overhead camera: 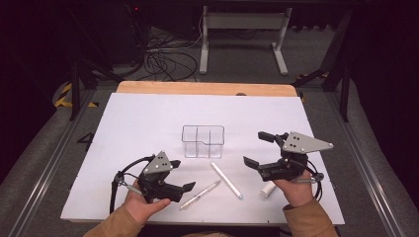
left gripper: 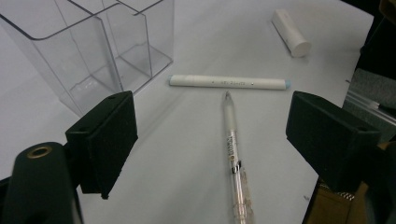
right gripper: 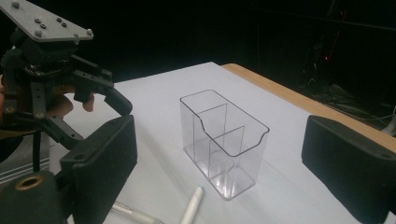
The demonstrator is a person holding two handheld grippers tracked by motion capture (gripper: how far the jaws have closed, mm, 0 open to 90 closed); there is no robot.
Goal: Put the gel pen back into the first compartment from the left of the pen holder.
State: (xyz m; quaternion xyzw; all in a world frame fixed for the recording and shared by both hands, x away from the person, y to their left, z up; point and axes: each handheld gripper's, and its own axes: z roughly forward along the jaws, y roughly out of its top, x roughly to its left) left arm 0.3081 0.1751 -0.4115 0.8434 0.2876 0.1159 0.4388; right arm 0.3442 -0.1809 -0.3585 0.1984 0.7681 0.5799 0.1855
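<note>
My left tool (overhead camera: 190, 186) sits low over the white surface (overhead camera: 148, 118), jaws wide apart with nothing pressed between the pads; the clear pen (left gripper: 233, 154) lies on the surface in the gap ahead of them, tip toward the white pen (left gripper: 227, 82). My right tool (overhead camera: 257, 148) is also spread wide and holds nothing, facing the clear organizer (right gripper: 224, 140). A short white cylinder (overhead camera: 267, 190) lies near my right hand (overhead camera: 296, 190).
</note>
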